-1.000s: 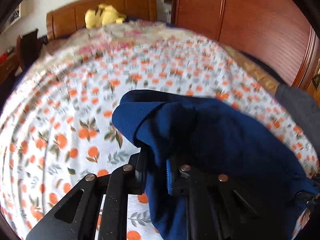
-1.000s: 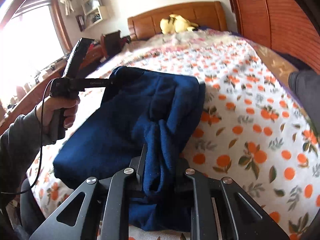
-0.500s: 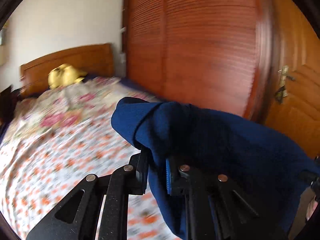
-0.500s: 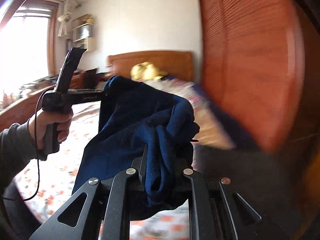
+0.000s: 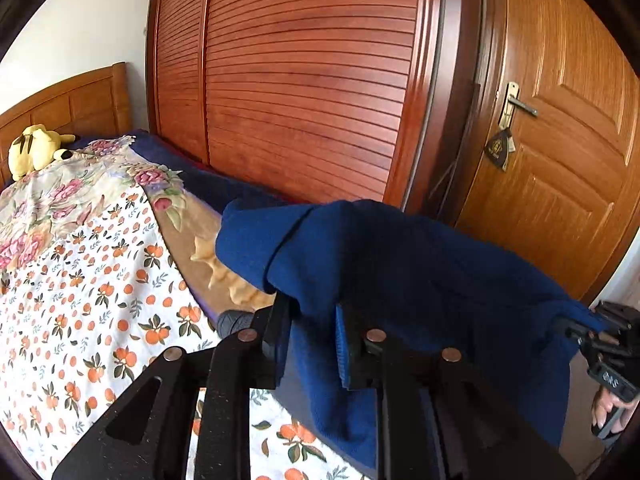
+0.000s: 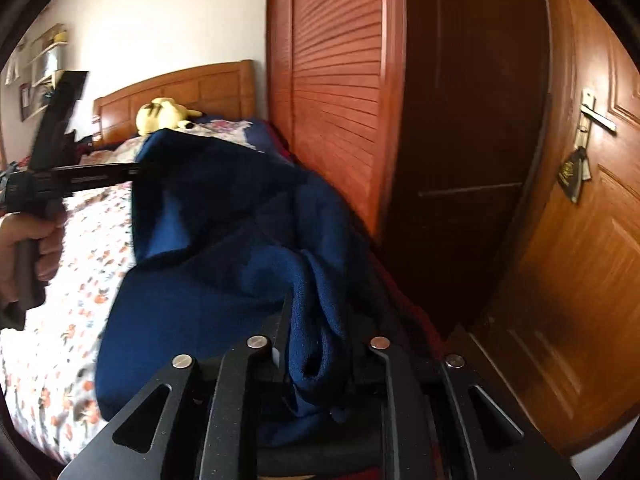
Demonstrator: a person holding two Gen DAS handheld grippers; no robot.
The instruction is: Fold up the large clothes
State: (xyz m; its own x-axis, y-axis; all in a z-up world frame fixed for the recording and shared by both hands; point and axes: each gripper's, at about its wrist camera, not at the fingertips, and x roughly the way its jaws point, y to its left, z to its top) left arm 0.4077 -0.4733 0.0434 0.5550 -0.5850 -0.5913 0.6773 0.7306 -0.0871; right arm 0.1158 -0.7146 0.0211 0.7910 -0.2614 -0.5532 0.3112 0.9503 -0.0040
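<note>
A large dark blue fleece garment [image 5: 420, 280] hangs in the air between both grippers, above the right side of the bed. My left gripper [image 5: 312, 320] is shut on one bunched edge of it. My right gripper [image 6: 316, 328] is shut on another bunched edge of the garment [image 6: 224, 264]. In the right wrist view the left gripper [image 6: 136, 170] shows at the left, hand-held, pinching the cloth's far corner. In the left wrist view the right gripper [image 5: 576, 326] shows at the far right edge, gripping the cloth.
The bed [image 5: 80, 280] has an orange-print sheet and a floral blanket [image 5: 60, 192]. A yellow plush toy [image 5: 36, 148] lies by the wooden headboard [image 6: 180, 88]. A louvred wooden wardrobe [image 5: 312, 80] and a wooden door [image 5: 560, 140] stand to the right.
Both grippers have lifted the blue garment off the bed and swung to the right, so the wardrobe and door now fill the views. Both stay shut on the cloth.
</note>
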